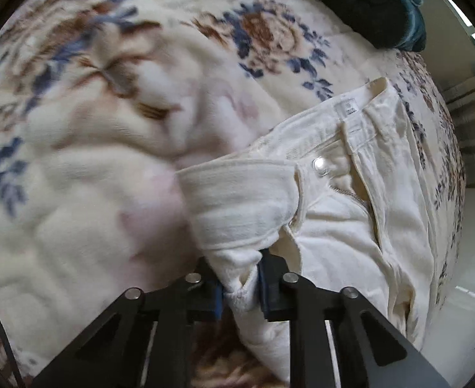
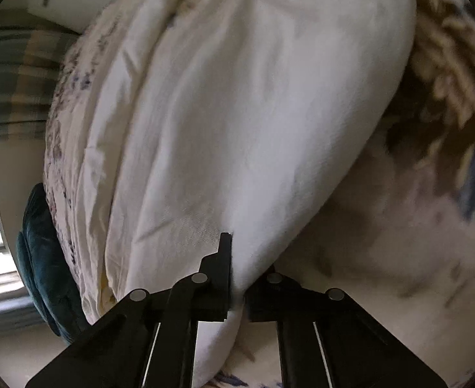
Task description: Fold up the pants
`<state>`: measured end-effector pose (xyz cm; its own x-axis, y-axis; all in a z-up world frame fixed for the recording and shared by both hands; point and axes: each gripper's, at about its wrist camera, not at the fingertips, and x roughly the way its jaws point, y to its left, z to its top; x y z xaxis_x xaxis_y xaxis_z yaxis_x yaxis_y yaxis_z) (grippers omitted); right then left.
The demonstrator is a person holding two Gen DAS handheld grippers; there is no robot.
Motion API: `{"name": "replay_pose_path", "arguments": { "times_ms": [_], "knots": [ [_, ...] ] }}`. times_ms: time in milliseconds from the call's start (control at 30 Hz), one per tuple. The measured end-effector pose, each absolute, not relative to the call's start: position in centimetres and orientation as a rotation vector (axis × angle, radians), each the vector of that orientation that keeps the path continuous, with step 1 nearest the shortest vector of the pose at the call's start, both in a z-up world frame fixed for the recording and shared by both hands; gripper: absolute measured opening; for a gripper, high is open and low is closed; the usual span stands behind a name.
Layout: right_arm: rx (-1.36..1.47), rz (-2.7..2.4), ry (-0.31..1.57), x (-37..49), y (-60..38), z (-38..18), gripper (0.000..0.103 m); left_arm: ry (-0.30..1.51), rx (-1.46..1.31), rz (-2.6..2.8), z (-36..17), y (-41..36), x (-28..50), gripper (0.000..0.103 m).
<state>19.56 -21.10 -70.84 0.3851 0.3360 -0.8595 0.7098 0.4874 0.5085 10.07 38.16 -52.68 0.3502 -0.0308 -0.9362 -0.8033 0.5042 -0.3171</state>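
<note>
Cream pants (image 1: 334, 213) are spread on a floral blanket (image 1: 75, 194). The waistband edge is clamped by the left gripper (image 1: 240, 287); a leg is pinched by the right gripper (image 2: 237, 291), the garment's length stretching away from both.

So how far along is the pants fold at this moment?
Early stage. Done: both grips are made, the left gripper shut on the waistband end of the cream pants near the snap button, the right gripper shut on a pant leg. In hand: the pants are held over the floral blanket. Left: no fold is visible yet; the fly lies open.
</note>
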Motion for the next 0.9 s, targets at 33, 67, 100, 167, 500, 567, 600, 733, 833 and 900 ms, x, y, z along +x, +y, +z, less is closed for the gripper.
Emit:
{"name": "replay_pose_path", "arguments": {
  "times_ms": [33,67,100,167,500,567,600,733,833,900],
  "knots": [
    [1.066,-0.31,1.21,18.8,-21.2,-69.5,0.007,1.113,-0.919,0.598,-52.9,38.8,10.0,0.014],
    [1.056,-0.305,1.209,18.8,-21.2,-68.4,0.007,1.116,-0.912,0.59,-52.6,38.7,9.6,0.014],
    [1.048,-0.299,1.207,18.4,-21.4,-67.8,0.007,1.123,-0.905,0.583,-52.4,38.6,9.5,0.014],
    [1.038,-0.299,1.211,18.1,-21.0,-66.3,0.006,1.129,-0.876,0.578,-51.7,38.1,9.8,0.013],
    [0.962,-0.274,1.454,17.0,-23.0,-67.9,0.07,1.281,-0.694,0.579,-51.7,36.4,12.1,0.029],
    [0.859,-0.257,1.473,17.1,-23.0,-65.8,0.078,1.3,-0.529,0.559,-49.2,32.9,12.9,0.03],
    [0.806,-0.245,1.491,17.2,-23.0,-64.7,0.085,1.308,-0.479,0.551,-48.3,31.7,13.3,0.035],
    [0.628,-0.115,1.529,20.2,-22.1,-60.2,0.091,1.324,-0.298,0.404,-44.1,23.9,17.8,0.046],
    [0.48,0.028,1.542,25.3,-20.7,-57.7,0.091,1.318,-0.198,0.311,-41.9,21.0,22.4,0.05],
    [0.355,0.123,1.546,29.7,-19.2,-56.5,0.091,1.324,-0.084,0.217,-41.3,18.2,28.1,0.05]
  ]
}}
